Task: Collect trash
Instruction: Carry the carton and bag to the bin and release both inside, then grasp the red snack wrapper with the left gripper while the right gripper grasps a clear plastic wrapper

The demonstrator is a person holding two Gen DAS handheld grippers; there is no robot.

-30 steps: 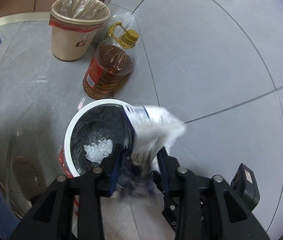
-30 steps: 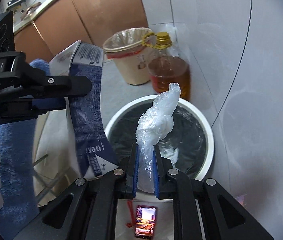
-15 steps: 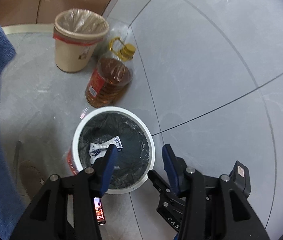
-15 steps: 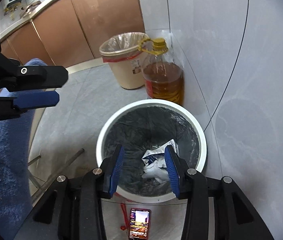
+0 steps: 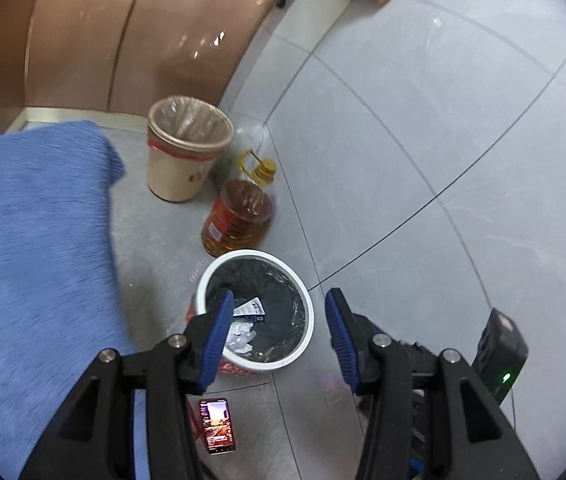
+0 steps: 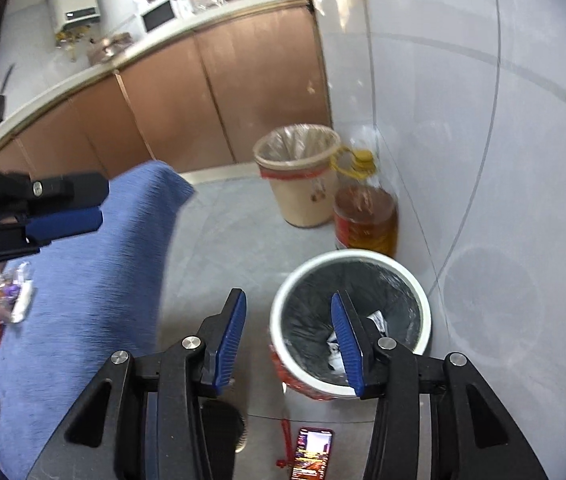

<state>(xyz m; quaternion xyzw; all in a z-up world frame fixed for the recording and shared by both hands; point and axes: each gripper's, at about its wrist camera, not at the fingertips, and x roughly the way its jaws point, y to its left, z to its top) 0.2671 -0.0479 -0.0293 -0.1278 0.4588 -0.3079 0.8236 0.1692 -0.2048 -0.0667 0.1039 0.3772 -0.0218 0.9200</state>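
A white bin with a black liner [image 5: 255,255] stands on the grey floor by the tiled wall. Inside lie a blue-and-white packet [image 5: 252,306] and crumpled white trash [image 5: 243,332]; the right wrist view also shows the packet [image 6: 377,318] in the bin [image 6: 347,255]. My left gripper [image 5: 280,294] hangs high above the bin, open and holding nothing. My right gripper [image 6: 287,294] is also raised over the bin's left rim, its jaws opening with nothing between them. The left gripper's fingers [image 6: 63,220] show at the left edge of the right wrist view.
A beige bin with a clear liner [image 5: 181,168] and a big oil bottle [image 5: 239,216] stand behind the white bin. A lit phone [image 5: 217,426] lies on the floor in front. A blue cloth surface [image 5: 35,260] fills the left, with several small wrappers [image 6: 7,300] on it.
Both grippers let go of their trash, the packet and the plastic wrap, which now lies in the white bin. Both then rose and pulled back, so the bin looks smaller.
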